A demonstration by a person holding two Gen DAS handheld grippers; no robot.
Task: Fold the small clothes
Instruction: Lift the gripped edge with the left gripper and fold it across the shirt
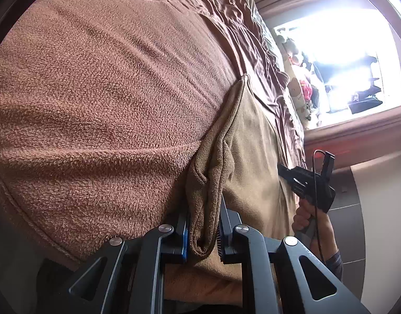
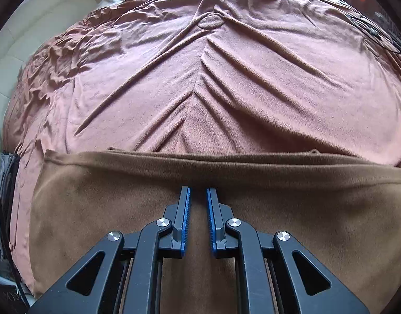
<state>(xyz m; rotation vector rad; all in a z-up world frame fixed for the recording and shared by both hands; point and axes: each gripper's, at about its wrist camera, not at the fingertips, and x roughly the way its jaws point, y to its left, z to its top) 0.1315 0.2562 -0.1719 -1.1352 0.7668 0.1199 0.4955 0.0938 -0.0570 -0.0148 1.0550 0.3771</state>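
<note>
One brown cloth is lying on the pink blanket on the bed, and it is looking soft, light and floppy, so I think it is best held at a thick edge or a corner. The left gripper is squeezing a bunched-up edge of it between its jaws, while the right gripper is hanging over the flat part with its jaws a little apart and holding nothing. I am counting one cloth, one blanket and two grippers
</note>
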